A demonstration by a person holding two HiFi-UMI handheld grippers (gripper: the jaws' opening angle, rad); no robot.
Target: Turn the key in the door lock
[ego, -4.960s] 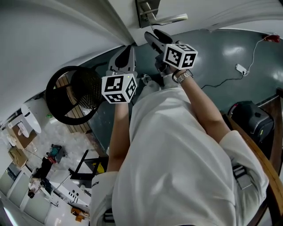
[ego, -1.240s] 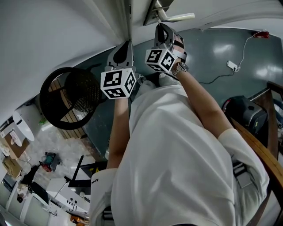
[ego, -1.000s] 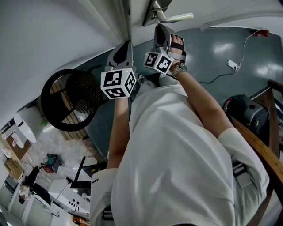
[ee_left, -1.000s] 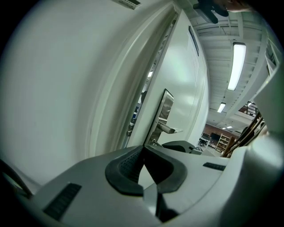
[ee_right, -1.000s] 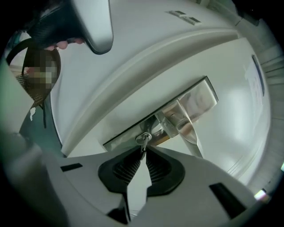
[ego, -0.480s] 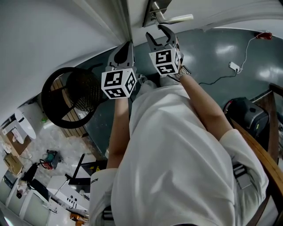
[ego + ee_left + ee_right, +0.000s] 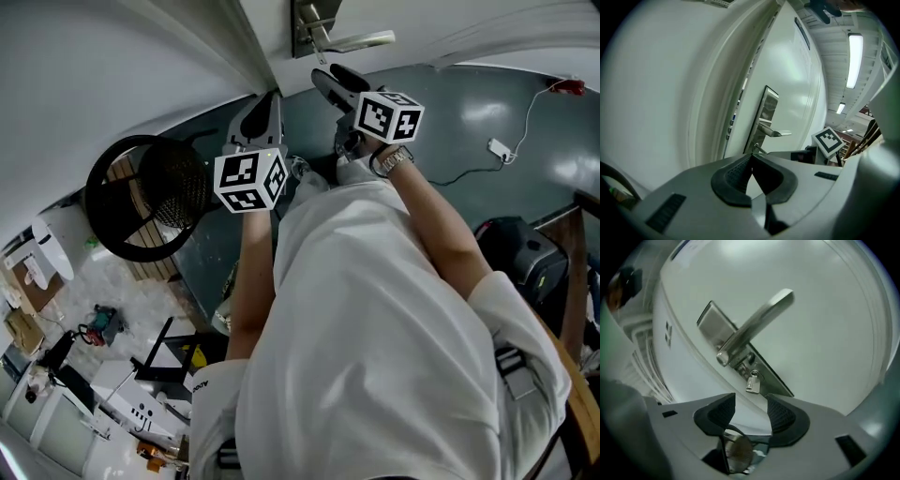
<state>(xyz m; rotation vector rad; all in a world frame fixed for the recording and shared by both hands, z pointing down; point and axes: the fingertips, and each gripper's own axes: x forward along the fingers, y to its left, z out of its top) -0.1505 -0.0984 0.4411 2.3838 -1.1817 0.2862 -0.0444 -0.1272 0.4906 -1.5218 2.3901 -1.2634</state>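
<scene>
A small silver key (image 7: 753, 382) hangs from the lock cylinder in the steel lock plate (image 7: 740, 352), just under the lever handle (image 7: 757, 324) of the white door. My right gripper (image 7: 751, 406) is open a little short of the key. Its jaws have just been opening and nothing is between its pads. In the head view the right gripper (image 7: 330, 80) points at the lock plate (image 7: 305, 23) below the handle (image 7: 352, 42). My left gripper (image 7: 265, 108) is shut and empty beside the door's edge, and in its own view the left gripper (image 7: 751, 161) faces the door frame.
A black mesh bin (image 7: 141, 202) stands on the floor at the left. A white cable and socket strip (image 7: 500, 148) lie on the dark floor at the right, near a dark bag (image 7: 525, 253) and a wooden rail (image 7: 562, 356). The person's white shirt fills the lower middle.
The right gripper, rolled over and closed at the key a second ago, has opened, let go, rolled back level and drawn slightly away from the lock. The left gripper has hardly shifted.
</scene>
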